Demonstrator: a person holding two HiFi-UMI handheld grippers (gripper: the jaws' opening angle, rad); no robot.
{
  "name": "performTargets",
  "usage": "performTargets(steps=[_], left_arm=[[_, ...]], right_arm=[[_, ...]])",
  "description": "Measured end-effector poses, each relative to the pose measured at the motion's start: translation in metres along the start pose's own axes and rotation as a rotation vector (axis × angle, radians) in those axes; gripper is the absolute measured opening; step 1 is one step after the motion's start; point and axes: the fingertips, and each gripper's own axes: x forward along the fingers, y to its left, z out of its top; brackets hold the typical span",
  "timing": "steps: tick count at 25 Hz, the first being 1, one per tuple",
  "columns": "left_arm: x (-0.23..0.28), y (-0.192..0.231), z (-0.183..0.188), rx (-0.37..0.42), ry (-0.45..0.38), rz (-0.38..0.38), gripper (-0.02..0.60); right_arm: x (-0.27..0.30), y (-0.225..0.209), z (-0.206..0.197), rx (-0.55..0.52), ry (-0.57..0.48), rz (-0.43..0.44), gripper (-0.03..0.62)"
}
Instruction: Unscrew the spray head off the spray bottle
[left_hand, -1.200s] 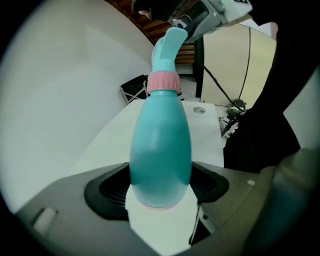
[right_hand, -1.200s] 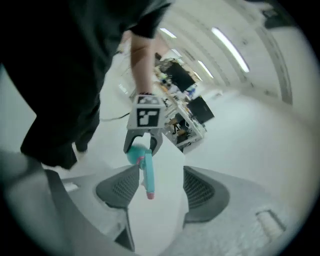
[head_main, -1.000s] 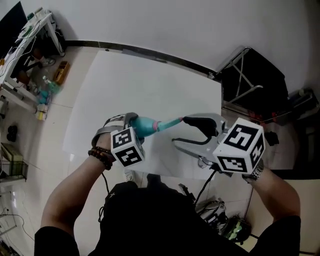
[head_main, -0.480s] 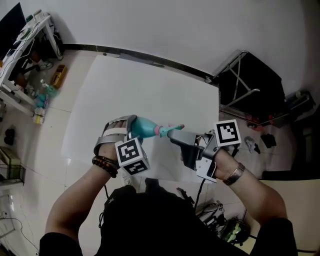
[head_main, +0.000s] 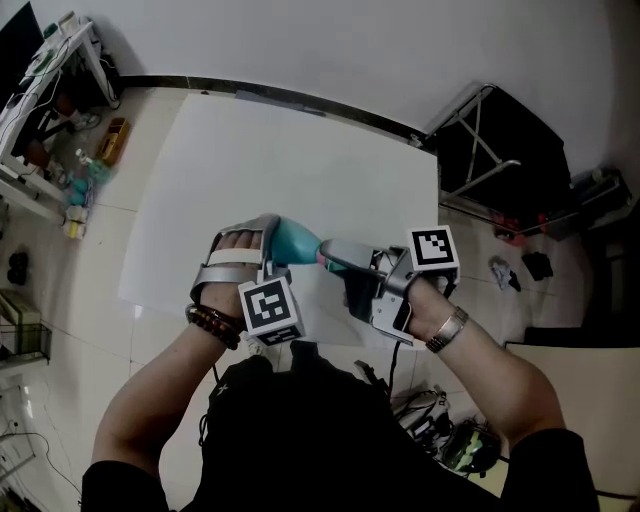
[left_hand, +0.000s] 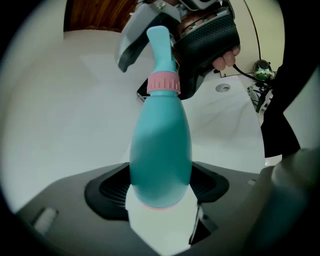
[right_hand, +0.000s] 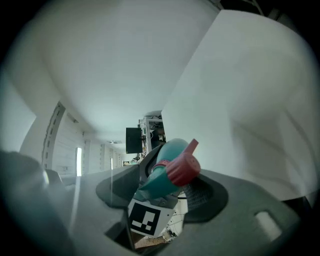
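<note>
A teal spray bottle lies roughly level above the white table, its base in my left gripper, which is shut on it. In the left gripper view the bottle body fills the jaws, and the pink collar and the teal spray head point away. My right gripper has come in from the right, and its jaws stand on either side of the spray head. In the right gripper view the pink-red nozzle sits between the pads, with a gap on the left side.
A black folding stand is beyond the table's right edge. Cluttered shelves line the far left. Cables and bags lie on the floor by the person's right side. The table's near edge runs just under both grippers.
My right gripper has rolled over and moved left until its jaws straddle the spray head. The left gripper still holds the bottle and has shifted only slightly.
</note>
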Motion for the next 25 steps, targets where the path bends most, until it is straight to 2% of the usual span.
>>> performTargets(steps=[3, 5, 8, 16, 21, 25], left_arm=[[-0.004, 0.000, 0.012, 0.026, -0.025, 0.026, 0.388], [-0.004, 0.002, 0.015, 0.032, -0.028, 0.031, 0.388], [0.000, 0.000, 0.009, 0.037, -0.008, 0.015, 0.388], [0.004, -0.013, -0.002, 0.032, 0.013, -0.051, 0.388], [0.004, -0.019, -0.004, 0.017, 0.019, -0.107, 0.388], [0.002, -0.028, -0.005, 0.002, 0.020, -0.184, 0.388]], right_arm=[[0.000, -0.003, 0.001, -0.013, -0.001, -0.014, 0.251], [0.000, -0.006, 0.002, -0.049, 0.011, -0.040, 0.215], [0.003, -0.011, 0.001, -0.114, 0.039, -0.087, 0.166], [0.007, -0.013, -0.007, -0.333, 0.136, -0.221, 0.133], [0.009, -0.012, -0.011, -0.578, 0.211, -0.306, 0.130], [0.010, -0.011, -0.014, -0.881, 0.296, -0.391, 0.129]])
